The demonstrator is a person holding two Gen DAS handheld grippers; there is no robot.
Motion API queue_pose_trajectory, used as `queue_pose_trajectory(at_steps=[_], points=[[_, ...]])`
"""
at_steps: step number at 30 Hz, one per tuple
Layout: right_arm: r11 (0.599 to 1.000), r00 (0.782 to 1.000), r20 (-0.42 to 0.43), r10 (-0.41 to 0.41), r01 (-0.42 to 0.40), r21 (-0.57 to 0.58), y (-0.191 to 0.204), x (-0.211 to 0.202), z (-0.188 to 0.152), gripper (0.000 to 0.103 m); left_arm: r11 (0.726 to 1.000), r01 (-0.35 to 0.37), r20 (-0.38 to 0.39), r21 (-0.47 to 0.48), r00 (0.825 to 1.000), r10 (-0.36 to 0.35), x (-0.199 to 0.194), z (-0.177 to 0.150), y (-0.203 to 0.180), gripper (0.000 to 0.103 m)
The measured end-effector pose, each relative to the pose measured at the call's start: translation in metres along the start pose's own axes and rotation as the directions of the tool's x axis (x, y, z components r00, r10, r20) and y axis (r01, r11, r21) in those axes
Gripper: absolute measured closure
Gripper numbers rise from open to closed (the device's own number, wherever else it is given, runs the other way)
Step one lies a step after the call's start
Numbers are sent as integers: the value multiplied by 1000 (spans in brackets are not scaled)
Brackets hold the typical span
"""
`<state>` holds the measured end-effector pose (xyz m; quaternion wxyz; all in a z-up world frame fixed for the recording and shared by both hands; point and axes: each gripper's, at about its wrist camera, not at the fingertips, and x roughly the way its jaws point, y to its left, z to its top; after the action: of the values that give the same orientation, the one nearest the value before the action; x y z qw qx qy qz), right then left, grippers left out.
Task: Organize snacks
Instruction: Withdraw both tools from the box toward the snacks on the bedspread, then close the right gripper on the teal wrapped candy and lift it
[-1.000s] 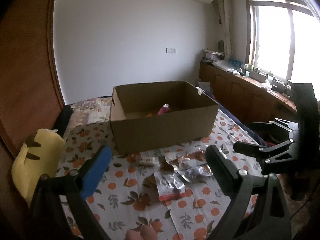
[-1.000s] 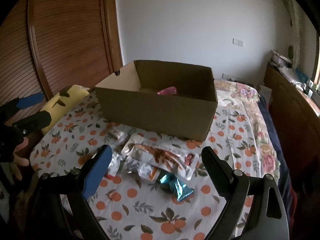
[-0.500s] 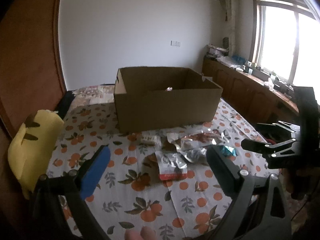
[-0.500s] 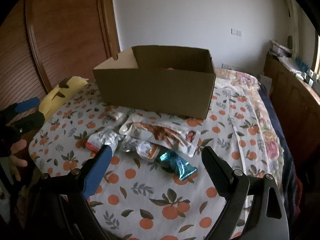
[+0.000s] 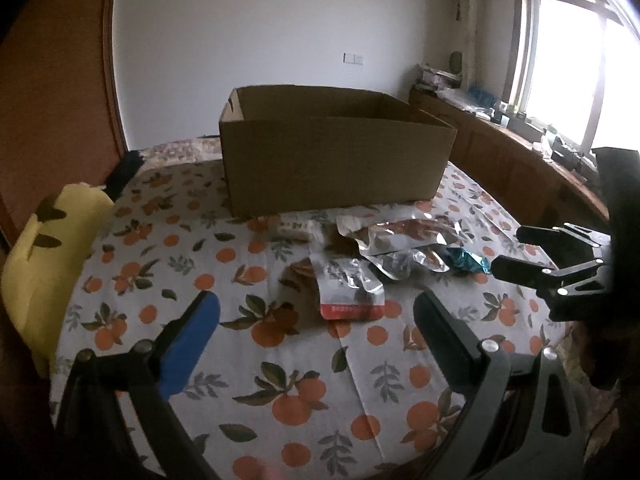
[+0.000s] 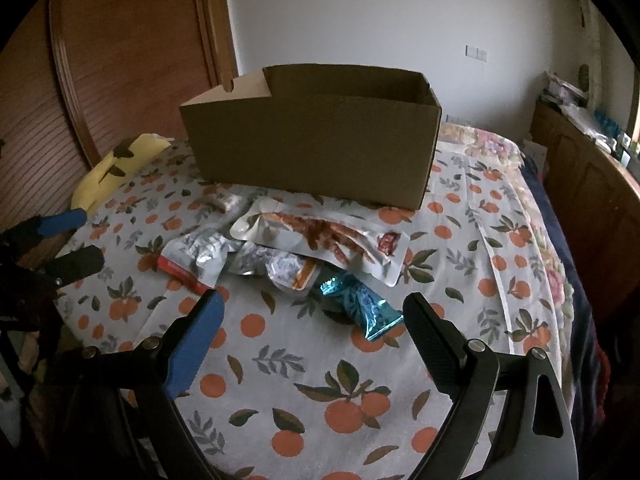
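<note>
Your next pick looks like the blue foil packet, the nearest of the snack pile on the orange-print bed, in front of the cardboard box. Bring your right gripper down so its jaws straddle the packet's crinkled middle, then close gently. Both it and your left gripper are spread wide, holding and touching nothing.

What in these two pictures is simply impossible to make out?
- Inside of the cardboard box: both views sit too low, and its front wall hides the contents.
- Print on the red-edged pouch and the blue wrapper: too small and dim to read.
- Small packet by the box: too small to identify.
- Items on the window counter: washed out by glare in the left view.
</note>
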<state>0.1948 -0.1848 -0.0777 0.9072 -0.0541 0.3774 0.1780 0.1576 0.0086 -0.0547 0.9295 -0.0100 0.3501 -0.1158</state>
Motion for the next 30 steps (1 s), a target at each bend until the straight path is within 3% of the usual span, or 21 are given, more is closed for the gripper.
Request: queue_pose_trajectory(at_steps=[7,15,27,30], points=[[1000,1000,-18,3,-3,15,-9,11,-2,10,998,67,-51,-8,996,-68,28,6,-7,5],[1000,999,-35,13,-13,16,-15,23,-3,10,991,127,-163,-46,978,-133,77,16,-14,9],[1000,997,-69,26,-25,12,-29,41,-1,10,996,81,-228,21,971,-75,110,21,-21,12],[1000,996,-82,26,-26,4,-32,45,0,10,997,76,-246,33,967,-66,116,18,-21,23]])
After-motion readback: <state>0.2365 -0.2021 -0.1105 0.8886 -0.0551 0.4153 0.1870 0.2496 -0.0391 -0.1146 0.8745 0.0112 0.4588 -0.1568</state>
